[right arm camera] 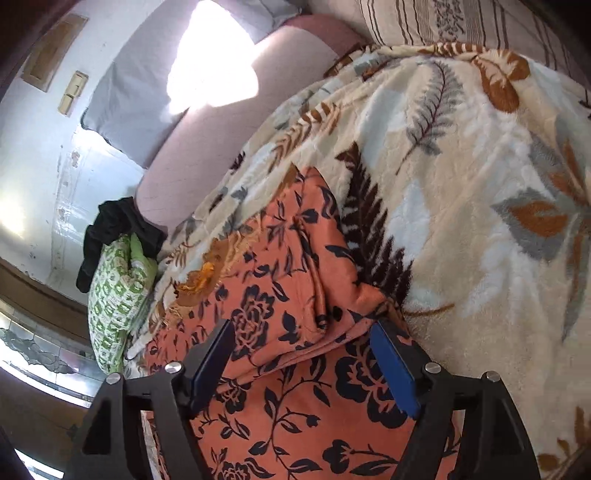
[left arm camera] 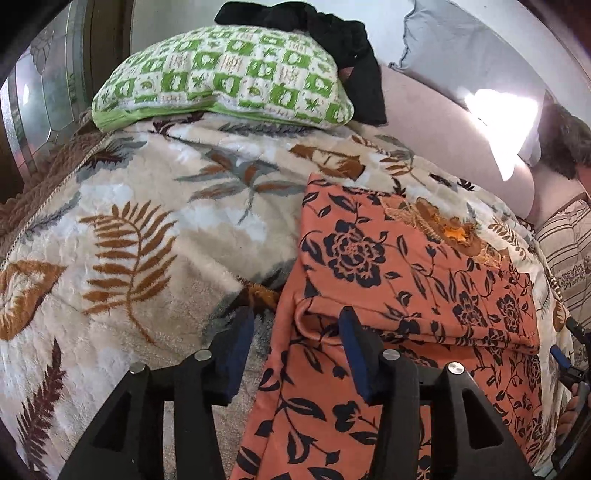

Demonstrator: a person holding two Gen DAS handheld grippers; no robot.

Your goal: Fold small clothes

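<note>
Leaf-print blanket (left arm camera: pixel 147 206) covers bed | orange floral garment (left arm camera: pixel 399 266) lower right of frame, top edge already folded over (more folds likely left) | left gripper (left arm camera: pixel 295 354) and right gripper (right arm camera: pixel 303 365) both open, gripping nothing

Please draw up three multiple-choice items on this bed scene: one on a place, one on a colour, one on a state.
1. Where does the black garment lie?
A. On the green-and-white pillow
B. Under the orange cloth
C. Between the jaws

2. What colour is the floral print on the orange cloth?
A. White
B. Dark navy
C. Green

3. How does the right gripper stand?
A. Shut on the cloth
B. Shut on the blanket
C. Open above the cloth

Answers:
1 A, it drapes over the pillow's far end.
2 B, dark flowers and leaves cover the orange.
3 C, its blue pads stand wide apart, pressing on nothing.
</note>
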